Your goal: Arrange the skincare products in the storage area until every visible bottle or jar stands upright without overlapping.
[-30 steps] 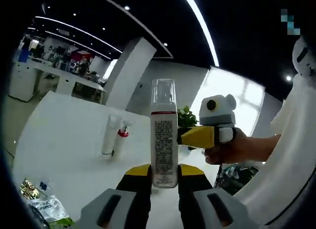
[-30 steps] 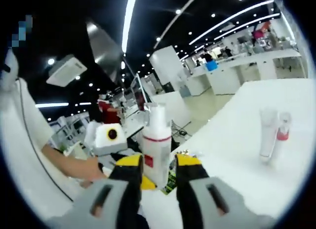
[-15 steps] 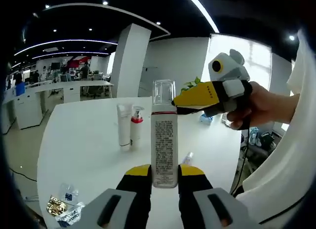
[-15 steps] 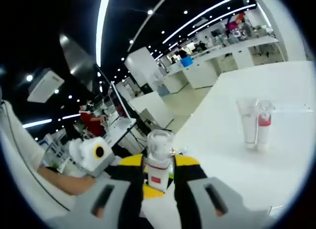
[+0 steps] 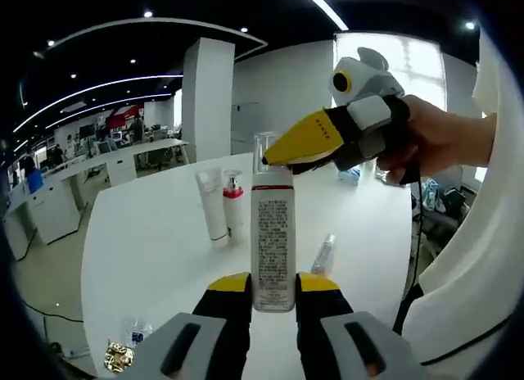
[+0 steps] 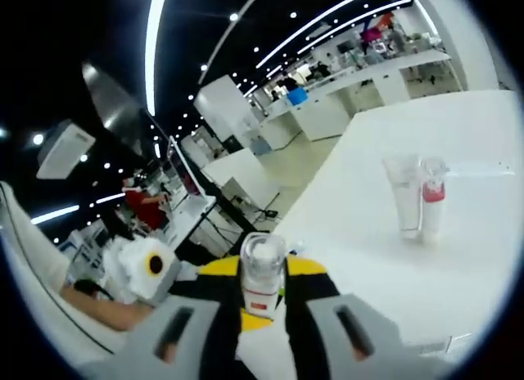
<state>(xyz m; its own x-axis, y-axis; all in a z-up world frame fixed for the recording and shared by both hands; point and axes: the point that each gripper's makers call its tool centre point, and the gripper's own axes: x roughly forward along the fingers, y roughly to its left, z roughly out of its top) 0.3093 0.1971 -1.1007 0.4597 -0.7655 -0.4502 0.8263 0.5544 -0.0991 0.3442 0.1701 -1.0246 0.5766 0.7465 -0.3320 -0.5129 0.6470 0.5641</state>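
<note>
Bottle (image 5: 273, 241) upright, clear cap up, left tongs (image 5: 273, 291) gripping base, right tongs (image 6: 262, 275) clamping cap.

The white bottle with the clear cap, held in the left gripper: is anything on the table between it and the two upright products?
Nothing visible: bare table lies between the white bottle and the two upright products.
</note>
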